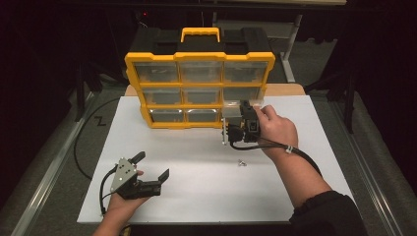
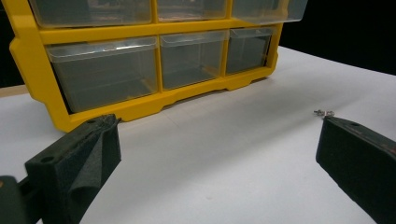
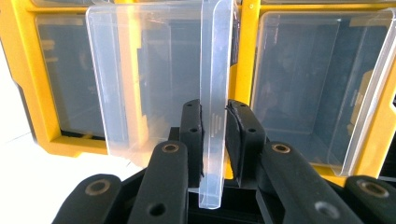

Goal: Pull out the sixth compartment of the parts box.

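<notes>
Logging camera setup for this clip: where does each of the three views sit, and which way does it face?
High view: above the person's side, looking forward and down on the white table and the yellow drawer organizer; both forearms, left gripper, right gripper.
Left gripper view: low over the table, facing the organizer's bottom drawers; its open jaws, small metal parts beyond.
Right gripper view: turned sideways, close on the organizer front; its jaws clamp the clear drawer by its front lip.
Shared: the organizer in all three.

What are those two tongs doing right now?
Left tongs: open, holding nothing.
Right tongs: shut on the clear drawer's front lip.
</notes>
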`<control>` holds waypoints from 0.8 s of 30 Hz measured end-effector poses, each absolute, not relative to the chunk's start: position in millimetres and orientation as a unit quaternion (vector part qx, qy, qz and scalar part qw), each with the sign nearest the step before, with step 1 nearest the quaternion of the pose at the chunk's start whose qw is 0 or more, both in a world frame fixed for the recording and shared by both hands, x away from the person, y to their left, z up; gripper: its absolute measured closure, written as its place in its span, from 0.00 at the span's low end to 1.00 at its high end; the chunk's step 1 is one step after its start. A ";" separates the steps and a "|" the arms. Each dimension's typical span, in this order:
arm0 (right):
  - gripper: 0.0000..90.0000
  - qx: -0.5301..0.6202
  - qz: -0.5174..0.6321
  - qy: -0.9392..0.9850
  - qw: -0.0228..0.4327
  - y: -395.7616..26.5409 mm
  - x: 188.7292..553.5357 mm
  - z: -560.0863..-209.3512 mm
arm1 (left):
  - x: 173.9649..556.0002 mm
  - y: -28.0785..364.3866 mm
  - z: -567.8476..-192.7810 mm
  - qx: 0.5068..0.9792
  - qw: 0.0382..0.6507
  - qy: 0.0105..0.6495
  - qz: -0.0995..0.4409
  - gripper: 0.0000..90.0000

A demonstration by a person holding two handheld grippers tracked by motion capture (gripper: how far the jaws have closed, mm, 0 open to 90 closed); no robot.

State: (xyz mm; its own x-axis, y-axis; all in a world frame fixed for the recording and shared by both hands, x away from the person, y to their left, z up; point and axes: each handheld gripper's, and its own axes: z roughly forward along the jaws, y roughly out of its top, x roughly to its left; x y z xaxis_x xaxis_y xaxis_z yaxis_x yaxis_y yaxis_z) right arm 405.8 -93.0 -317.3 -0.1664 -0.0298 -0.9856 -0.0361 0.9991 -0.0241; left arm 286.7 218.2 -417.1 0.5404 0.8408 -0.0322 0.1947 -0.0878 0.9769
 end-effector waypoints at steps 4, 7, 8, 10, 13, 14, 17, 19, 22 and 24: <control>0.88 -0.030 0.000 0.763 0.645 -92.9 403.7 -315.9 | 286.7 218.8 -416.9 0.678 0.557 0.382 0.290 0.01; 0.88 -0.035 -0.001 0.762 0.646 -93.3 401.5 -315.4 | 286.7 218.6 -417.0 0.678 0.557 0.382 0.289 0.01; 0.88 -0.031 0.002 0.763 0.645 -93.7 400.6 -316.1 | 286.7 218.6 -417.0 0.678 0.557 0.381 0.289 0.01; 0.88 -0.032 0.002 0.764 0.645 -94.2 399.4 -316.1 | 286.7 218.5 -417.0 0.678 0.557 0.382 0.289 0.01; 0.88 -0.032 0.003 0.764 0.644 -94.5 397.5 -316.0 | 286.8 218.9 -416.9 0.678 0.557 0.382 0.289 0.01; 0.88 -0.032 0.003 0.764 0.644 -94.5 396.9 -315.8 | 286.8 219.0 -416.9 0.678 0.557 0.382 0.289 0.01; 0.88 -0.033 0.003 0.764 0.644 -94.6 394.8 -315.9 | 286.8 219.1 -416.9 0.677 0.558 0.383 0.289 0.01; 0.88 -0.032 0.002 0.765 0.643 -94.7 393.5 -315.8 | 286.7 219.1 -416.9 0.678 0.557 0.382 0.289 0.01; 0.88 -0.030 0.002 0.766 0.642 -94.8 391.5 -316.0 | 286.7 219.4 -416.8 0.677 0.558 0.383 0.289 0.01; 0.88 -0.033 0.001 0.765 0.643 -94.5 390.4 -315.6 | 286.7 219.4 -416.8 0.676 0.559 0.383 0.289 0.01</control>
